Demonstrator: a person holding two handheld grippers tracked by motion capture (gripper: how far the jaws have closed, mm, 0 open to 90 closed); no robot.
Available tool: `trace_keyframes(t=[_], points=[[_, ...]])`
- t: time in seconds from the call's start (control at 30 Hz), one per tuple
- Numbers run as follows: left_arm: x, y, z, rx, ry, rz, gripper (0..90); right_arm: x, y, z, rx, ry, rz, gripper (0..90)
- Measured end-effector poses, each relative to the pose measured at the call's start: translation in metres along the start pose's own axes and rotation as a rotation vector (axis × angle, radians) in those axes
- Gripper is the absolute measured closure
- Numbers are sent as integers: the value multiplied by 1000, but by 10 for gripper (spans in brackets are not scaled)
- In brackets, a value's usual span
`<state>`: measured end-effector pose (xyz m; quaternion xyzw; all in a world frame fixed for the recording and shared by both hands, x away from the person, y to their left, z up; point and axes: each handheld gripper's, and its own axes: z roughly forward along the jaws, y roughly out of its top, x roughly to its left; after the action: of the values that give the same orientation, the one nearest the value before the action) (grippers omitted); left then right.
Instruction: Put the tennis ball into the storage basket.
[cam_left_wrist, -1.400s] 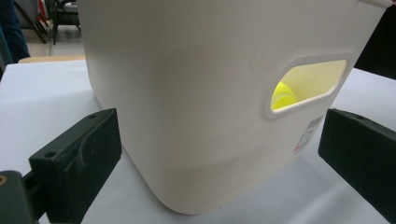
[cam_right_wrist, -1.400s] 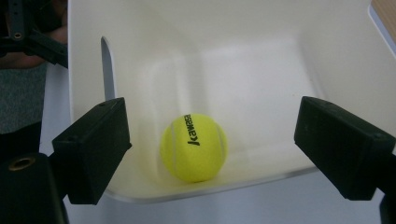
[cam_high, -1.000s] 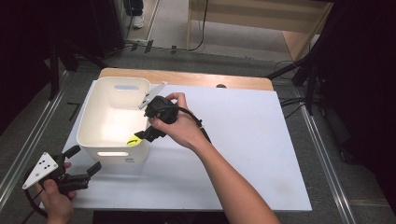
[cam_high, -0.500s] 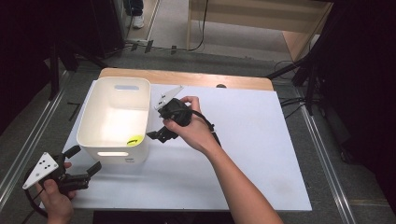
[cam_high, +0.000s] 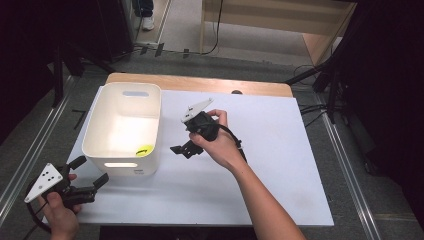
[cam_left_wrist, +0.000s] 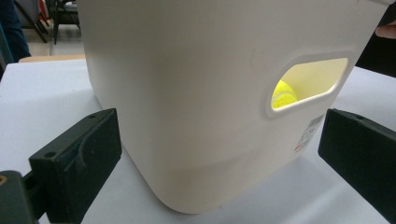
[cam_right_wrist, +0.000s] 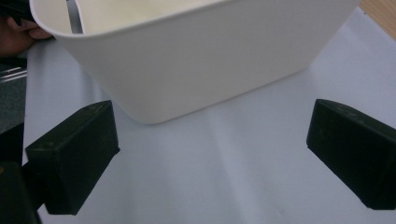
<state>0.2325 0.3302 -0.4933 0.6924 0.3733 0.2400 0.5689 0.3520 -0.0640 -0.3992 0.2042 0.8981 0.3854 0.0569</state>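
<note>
— What do we see from above?
— Our right gripper (cam_high: 186, 146) hangs empty, jaws apart, just right of the white bin (cam_high: 122, 131) holding a yellow ball (cam_high: 145, 150).

— And our left gripper view?
— Jaws wide, facing the bin's handle slot (cam_left_wrist: 308, 85), perhaps steadying it.

Both left gripper (cam_high: 90, 176) and right gripper (cam_high: 181, 149) jaws spread wide.

White bin (cam_high: 121, 131) blocked the table's (cam_high: 280, 150) left part; bare surface lay open right of it; both grippers' jaws stood apart, empty
</note>
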Motion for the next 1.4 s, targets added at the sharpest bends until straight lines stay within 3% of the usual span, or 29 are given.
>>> trace_keyframes(t=[0.4,1.4], points=[[0,0,0,0,0,1,0,-3,-28,-12,-19,-33,57,0],[-1,-1,1,-1,2,4,0,-8,-98,-51,-138,-140,136,0]])
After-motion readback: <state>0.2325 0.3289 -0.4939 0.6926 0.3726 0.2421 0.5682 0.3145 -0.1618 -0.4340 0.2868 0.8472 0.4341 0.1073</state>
